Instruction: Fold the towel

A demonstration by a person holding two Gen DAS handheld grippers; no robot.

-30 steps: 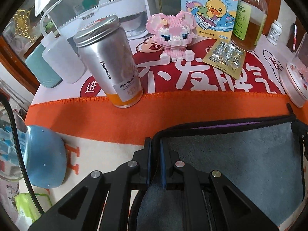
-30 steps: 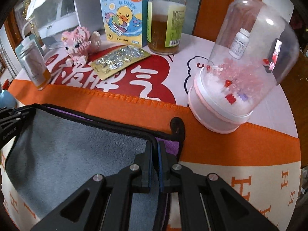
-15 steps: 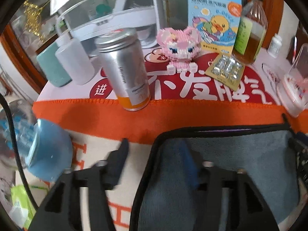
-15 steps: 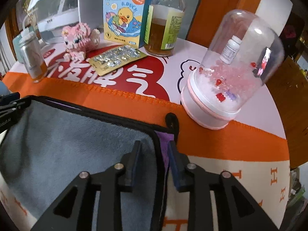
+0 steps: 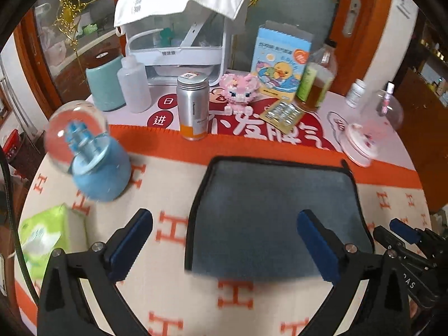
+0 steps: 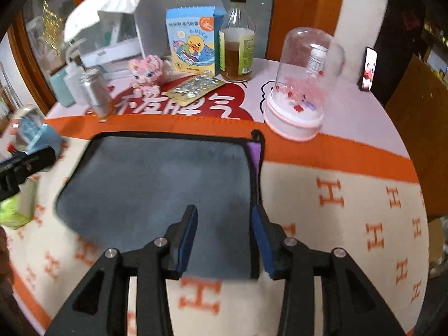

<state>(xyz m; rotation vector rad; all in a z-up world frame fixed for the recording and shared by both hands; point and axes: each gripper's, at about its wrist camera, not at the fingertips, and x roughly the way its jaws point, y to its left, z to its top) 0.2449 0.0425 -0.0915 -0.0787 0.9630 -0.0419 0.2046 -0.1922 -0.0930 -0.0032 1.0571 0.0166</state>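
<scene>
From the left wrist view, the left claw was spread wide and held nothing, its blue pads hanging above the near part of the towel. The towel lay flat on the desk as a grey, black-edged rectangle, which looked like a fold already made. The wide spread seemed meant to keep both pads clear of the cloth. A blue snow globe stood near on the left and a green tissue pack sat at the near left edge, so room that way was tight. A silver can stood just past the towel's far edge on the orange band.

From the right wrist view, the right claw was also parted and empty, straddling the towel's right hem near its front corner. A purple strip showed at the far right corner, where the layers did not quite match. The pink-based glass dome stood beyond that corner, apart from the cloth. To the right the patterned cloth lay bare, the best free room for a further fold or for backing off.
</scene>
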